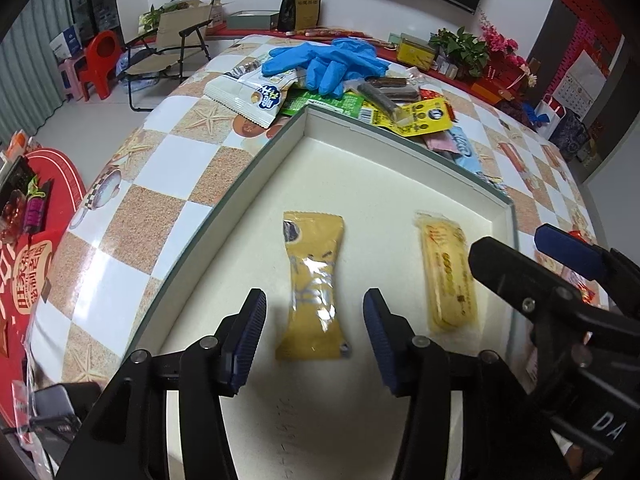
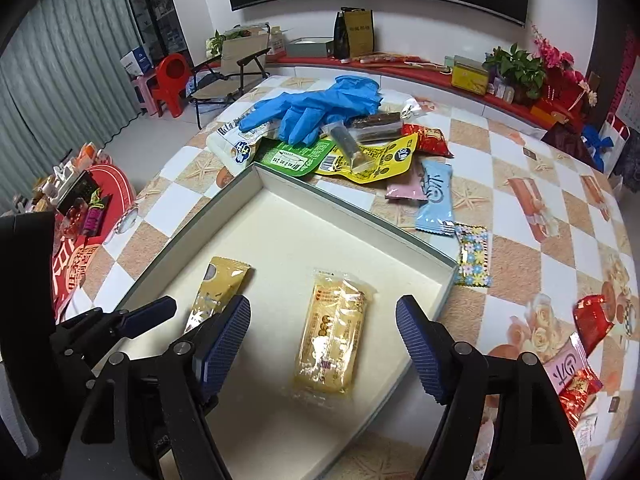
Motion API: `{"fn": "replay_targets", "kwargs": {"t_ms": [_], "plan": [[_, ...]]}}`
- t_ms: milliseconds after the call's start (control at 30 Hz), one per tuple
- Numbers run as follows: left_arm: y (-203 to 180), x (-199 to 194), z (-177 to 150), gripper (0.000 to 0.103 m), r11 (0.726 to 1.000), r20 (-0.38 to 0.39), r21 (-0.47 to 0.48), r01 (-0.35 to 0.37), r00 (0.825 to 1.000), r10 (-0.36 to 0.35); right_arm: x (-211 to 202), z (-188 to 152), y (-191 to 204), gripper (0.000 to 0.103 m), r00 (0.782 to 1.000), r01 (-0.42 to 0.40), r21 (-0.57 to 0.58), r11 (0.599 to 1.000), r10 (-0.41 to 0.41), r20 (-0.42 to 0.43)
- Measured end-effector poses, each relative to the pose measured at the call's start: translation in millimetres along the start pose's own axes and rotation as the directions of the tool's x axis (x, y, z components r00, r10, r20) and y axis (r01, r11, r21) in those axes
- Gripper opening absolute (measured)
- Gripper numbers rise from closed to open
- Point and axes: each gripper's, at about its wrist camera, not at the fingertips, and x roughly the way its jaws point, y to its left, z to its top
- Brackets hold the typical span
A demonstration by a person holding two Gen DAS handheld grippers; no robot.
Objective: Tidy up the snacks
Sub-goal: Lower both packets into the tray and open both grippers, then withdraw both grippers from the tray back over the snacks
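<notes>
both grippers hang over an open white box [image 1: 384, 184] on the checked desk [image 1: 168, 216], pointing steeply down

left gripper [image 1: 315, 338]: fingers spread, blue pads on either side of a tan snack packet [image 1: 314, 284] that lies flat on the box floor. pads clear of the wrapper, nothing pinched. in the right wrist view the same packet [image 2: 218, 292] is partly hidden behind the near finger

right gripper [image 2: 322, 346]: fingers spread wide, a yellow clear-wrapped bar [image 2: 334, 334] flat on the box floor between them, no contact with either pad. in the left wrist view this bar [image 1: 448, 272] lies just beside the tan packet, apart from it, near the box's right wall

both packets lie lengthwise, roughly parallel, in the near half of the box; far half bare

beyond the far corner of the box, a heap of unsorted snacks on the desk: white bag [image 2: 236, 140], green packet [image 2: 296, 156], yellow packet [image 2: 384, 160], red packet [image 2: 428, 140], pink packet [image 2: 406, 192], light blue packet [image 2: 434, 200], a flowered one [image 2: 474, 256] just beside the box's right corner. blue gloves [image 2: 320, 108] lie on top of the heap

more red and pink wrappers [image 2: 576, 376] at the desk's right edge
</notes>
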Motion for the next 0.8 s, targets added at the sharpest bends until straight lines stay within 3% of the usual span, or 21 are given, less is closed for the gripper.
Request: {"fn": "replay_targets", "kwargs": {"t_ms": [133,400,567,667,800], "plan": [[-16,-16,-15,0.065,0.999,0.025,0.034,0.018,1.0,-0.019,-21,-15,-7,0.077,0.999,-0.013,0.013,1.0,0.012,0.036],[-61,-41,-48,0.067,0.99,0.059,0.139,0.03,0.998,-0.038,-70,-71,-42,0.077,0.994,-0.009,0.092,0.996,-0.001,0.107],[-85,-49,-67,0.067,0.983,0.051,0.18,0.044,0.997,-0.054,-101,-106,-80,0.077,0.988,0.029,0.181,0.983,-0.056,0.145],[-105,-54,-81,0.067,0.973,0.046,0.225,0.053,0.997,-0.065,-110,-131,-110,0.077,0.986,0.067,0.246,0.967,-0.102,0.132],[-136,-55,-99,0.069,0.955,0.033,0.286,0.075,0.996,-0.088,-105,-170,-143,0.077,0.986,0.136,0.292,0.947,-0.157,0.051]]}}
